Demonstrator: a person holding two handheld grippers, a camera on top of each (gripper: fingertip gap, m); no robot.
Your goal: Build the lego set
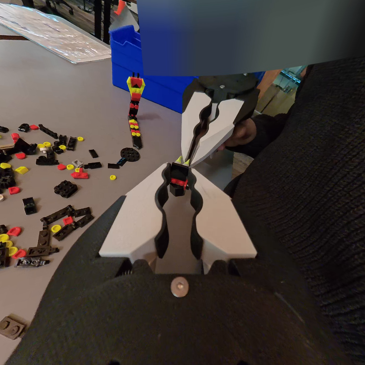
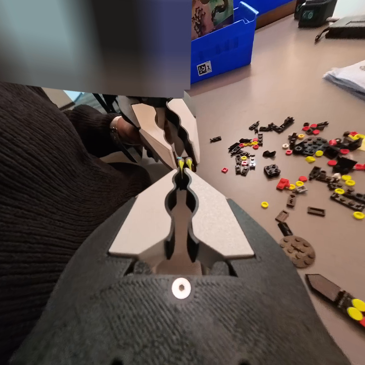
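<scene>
My left gripper (image 1: 178,167) is shut on a small black and red lego assembly (image 1: 177,180) with two yellow-green spikes (image 1: 179,159) on its far end, held up above the table. My right gripper (image 2: 180,174) meets it tip to tip and is shut on one yellow-green spike (image 2: 181,167); the other spike (image 2: 189,162) stands free beside it. The right gripper also shows in the left wrist view (image 1: 188,159), and the left gripper in the right wrist view (image 2: 185,166). A red, yellow and black snake build (image 1: 135,110) rears up on the grey table (image 1: 59,94).
Loose black, red and yellow pieces (image 1: 49,158) lie scattered on the table, also in the right wrist view (image 2: 316,167), with a round black plate (image 1: 130,155). A blue bin (image 1: 126,59) stands behind the snake. An instruction booklet (image 1: 49,33) lies far left. A person's black sweater (image 1: 306,197) is close by. My two grippers' fingertips are within a few centimetres of each other.
</scene>
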